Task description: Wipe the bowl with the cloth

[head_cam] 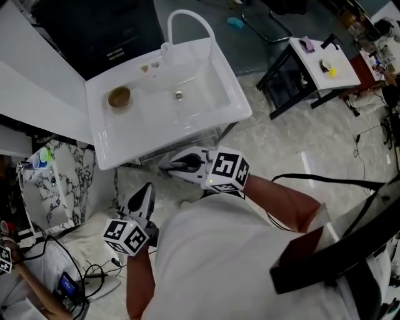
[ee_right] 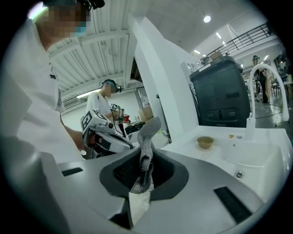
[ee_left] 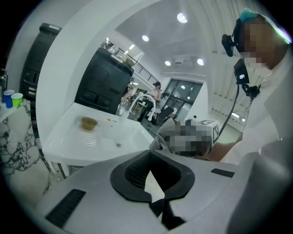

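White moulded sink unit (head_cam: 106, 134) fills the upper part of the head view, with a curved white tap (head_cam: 187, 19) at its back edge. A brown bowl (head_cam: 119, 97) stands on the ribbed draining board, left of the basin and its drain (head_cam: 179, 95). Both grippers are below the sink's front edge, well apart from the bowl. The left gripper (head_cam: 147, 187) is at lower left, and the right gripper (head_cam: 167, 167) is just beside the unit's front rim. Whether the right one carries anything is hard to make out from this angle.

Left gripper view: the jaws are pressed together with nothing between them. The bowl sits upright on the drainer beyond, apart from the jaws. Two cups (ee_left: 12, 98), one blue and one green, stand on a marbled surface at far left.

Right gripper view: the jaws pinch a grey knitted cloth (ee_right: 145, 151). One end of it stands up above the pads and the rest hangs folded between them. The bowl is ahead to the right on the drainer, clear of the cloth. The left gripper shows at the left of this view. A second person (ee_right: 103, 98) stands in the background.
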`<state>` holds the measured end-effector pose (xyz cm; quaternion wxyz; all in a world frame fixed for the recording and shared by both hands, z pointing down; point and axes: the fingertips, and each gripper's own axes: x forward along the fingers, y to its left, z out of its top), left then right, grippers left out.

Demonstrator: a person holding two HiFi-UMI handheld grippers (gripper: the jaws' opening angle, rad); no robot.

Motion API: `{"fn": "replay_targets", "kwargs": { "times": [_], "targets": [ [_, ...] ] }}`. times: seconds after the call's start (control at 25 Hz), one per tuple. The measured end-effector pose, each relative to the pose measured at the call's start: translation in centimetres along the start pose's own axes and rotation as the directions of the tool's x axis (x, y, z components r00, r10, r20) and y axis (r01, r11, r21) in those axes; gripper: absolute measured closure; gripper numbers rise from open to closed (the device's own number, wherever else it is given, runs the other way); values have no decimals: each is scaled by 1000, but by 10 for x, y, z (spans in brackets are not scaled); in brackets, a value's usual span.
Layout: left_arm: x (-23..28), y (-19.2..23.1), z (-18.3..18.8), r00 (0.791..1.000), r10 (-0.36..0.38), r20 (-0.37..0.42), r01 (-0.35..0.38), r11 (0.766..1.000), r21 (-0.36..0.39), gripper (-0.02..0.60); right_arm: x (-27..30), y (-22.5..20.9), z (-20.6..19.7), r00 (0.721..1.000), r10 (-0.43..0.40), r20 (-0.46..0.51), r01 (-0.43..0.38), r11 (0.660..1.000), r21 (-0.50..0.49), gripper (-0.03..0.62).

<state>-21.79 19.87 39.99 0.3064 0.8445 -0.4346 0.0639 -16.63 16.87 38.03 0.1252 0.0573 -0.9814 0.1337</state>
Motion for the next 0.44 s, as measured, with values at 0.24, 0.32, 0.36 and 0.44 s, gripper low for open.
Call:
{"fn": "replay_targets", "kwargs": {
  "times": [0.24, 0.32, 0.36, 0.44],
  "targets": [
    [-28, -4, -16, 1000, -6, 27, 6, 1000, 1, 571, 7, 35, -8, 1000, -4, -19, 4, 1000, -24, 551],
    [-36, -8, -21, 1000, -10, 26, 10, 1000, 3, 571, 7, 47, -11, 1000, -8, -26, 7, 1000, -26, 551],
    [-40, -11, -24, 1000, -14, 22, 14, 1000, 4, 571, 7, 54, -12, 999, -11, -30, 10, 1000, -24, 551],
    [-47, -18, -31, 1000, -24, 16, 24, 1000, 7, 571, 5, 67, -16, 999, -16, -39, 16, 1000, -20, 551]
  ]
}}
